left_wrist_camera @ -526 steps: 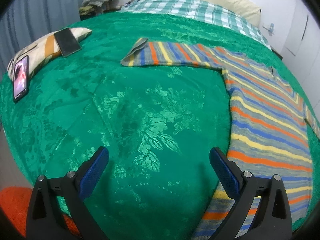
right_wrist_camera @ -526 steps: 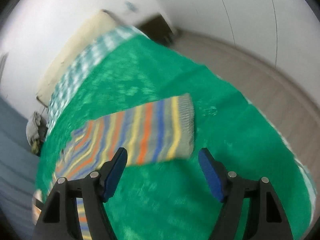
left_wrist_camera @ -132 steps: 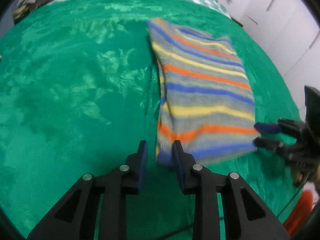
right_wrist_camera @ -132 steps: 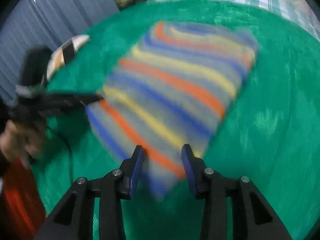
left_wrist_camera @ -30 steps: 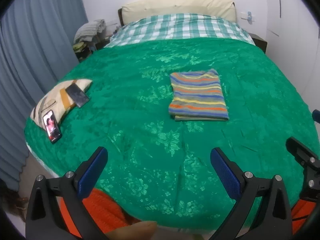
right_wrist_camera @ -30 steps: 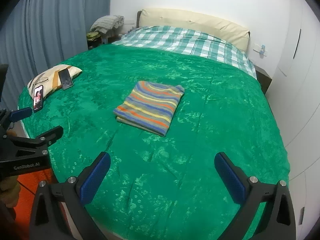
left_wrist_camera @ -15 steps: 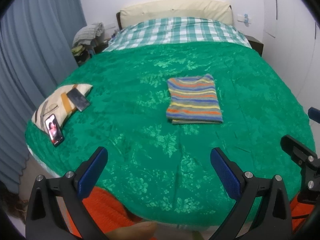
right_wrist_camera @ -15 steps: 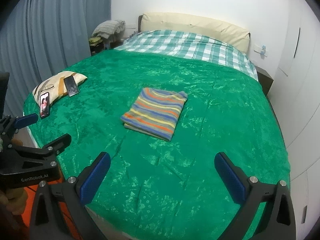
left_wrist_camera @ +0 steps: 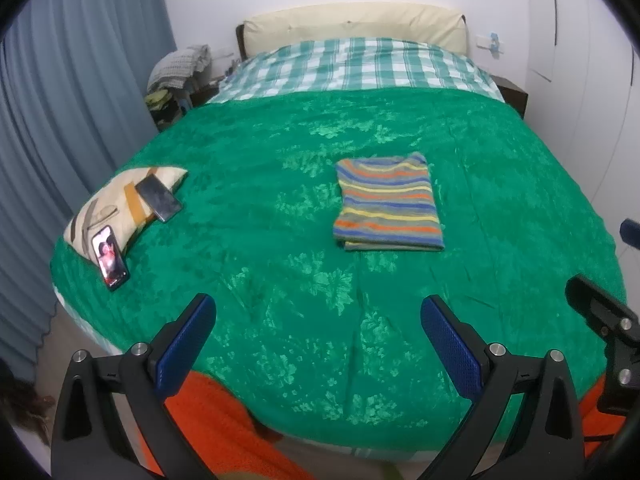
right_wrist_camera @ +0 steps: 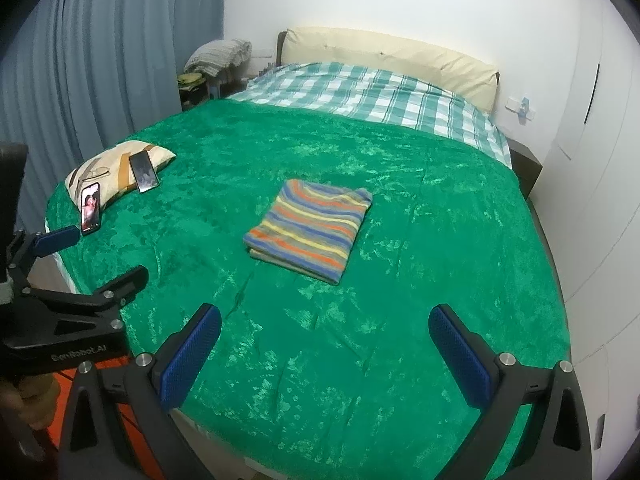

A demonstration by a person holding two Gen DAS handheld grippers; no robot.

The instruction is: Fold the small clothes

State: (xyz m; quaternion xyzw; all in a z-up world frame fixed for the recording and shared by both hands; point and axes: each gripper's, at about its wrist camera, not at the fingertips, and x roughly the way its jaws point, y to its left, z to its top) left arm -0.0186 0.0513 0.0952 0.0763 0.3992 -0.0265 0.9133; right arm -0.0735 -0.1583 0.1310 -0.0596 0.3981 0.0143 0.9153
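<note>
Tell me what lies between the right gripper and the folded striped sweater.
Nothing visible: only bare green bedspread lies between the open right gripper and the folded striped sweater. The phones and pillow sit far left.

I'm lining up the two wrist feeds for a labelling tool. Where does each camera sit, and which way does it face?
Left wrist: behind the open left gripper at the foot of the bed, facing the headboard; the right gripper's fingertips show at right.
Right wrist: behind the open right gripper, facing the same way from further right; the left gripper and a hand show at left.
Shared: folded striped sweater, green bedspread, two phones on a small pillow.
</note>
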